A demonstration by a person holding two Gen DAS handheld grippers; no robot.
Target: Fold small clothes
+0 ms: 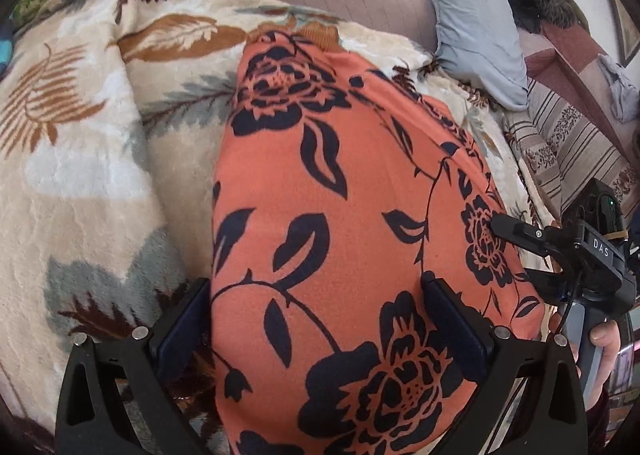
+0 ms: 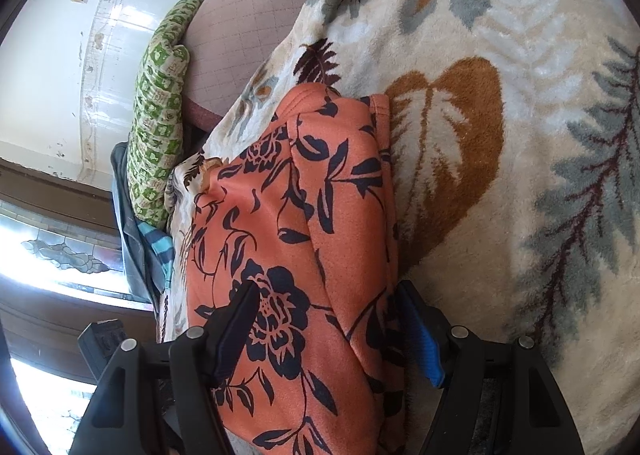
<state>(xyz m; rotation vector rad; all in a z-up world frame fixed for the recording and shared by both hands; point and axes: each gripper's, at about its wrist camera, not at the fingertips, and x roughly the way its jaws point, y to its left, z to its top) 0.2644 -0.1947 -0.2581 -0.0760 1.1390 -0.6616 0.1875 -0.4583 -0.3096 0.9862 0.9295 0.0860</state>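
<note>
An orange garment with a dark floral print (image 1: pixel 340 191) lies folded lengthwise on a cream leaf-patterned blanket (image 1: pixel 80 159). My left gripper (image 1: pixel 316 287) is open, its fingers wide apart over the garment's near end, the left finger at the cloth's left edge, the right finger on the cloth. My right gripper (image 2: pixel 324 291) is open over the garment (image 2: pixel 288 215), one finger on each side of its folded layers. The right gripper also shows in the left wrist view (image 1: pixel 520 233) at the garment's right edge.
The blanket (image 2: pixel 500 135) covers a bed. A grey pillow (image 1: pixel 476 15) and a striped cloth (image 1: pixel 568 143) lie at the right. A green patterned pillow (image 2: pixel 160 111) and a mauve quilted cushion (image 2: pixel 248 15) lie beyond the garment. A tiled wall (image 2: pixel 52 55) stands behind.
</note>
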